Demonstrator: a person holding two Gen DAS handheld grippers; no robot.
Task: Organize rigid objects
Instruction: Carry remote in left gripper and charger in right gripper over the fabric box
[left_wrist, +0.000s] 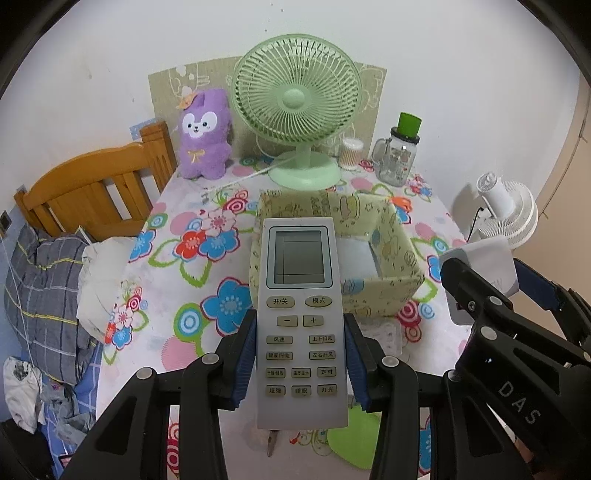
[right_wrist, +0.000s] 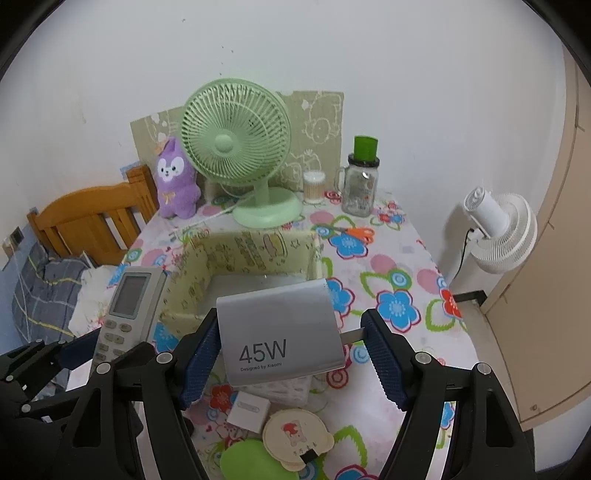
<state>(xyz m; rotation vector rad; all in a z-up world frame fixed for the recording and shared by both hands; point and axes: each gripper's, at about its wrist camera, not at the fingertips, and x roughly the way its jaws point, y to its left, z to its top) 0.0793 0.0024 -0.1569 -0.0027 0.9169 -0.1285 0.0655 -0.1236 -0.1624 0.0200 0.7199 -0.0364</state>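
- Your left tongs hold the remote by its long sides, pads pressed on the lower half, screen end pointing away from you.
- Your right tongs hold the grey 45W charger: the left pad sits against its side, the right pad meets a metal prong sticking out of the other side.
- Both things are up off the desk, at the near wall of the fabric bin.
- The bin's top is open; only a pale floor shows inside. The remote and charger block its near part, so contents there cannot be told.
- Below the charger: a small white cube, a round bear coaster, a green disc, partly cut off by the tongs.
- Past the bin: green fan, purple plush, cotton-swab tub, glass jug with green lid, orange scissors.
- Desk's left edge meets a wooden bed frame and crumpled bedding; the right edge drops off near a white fan.
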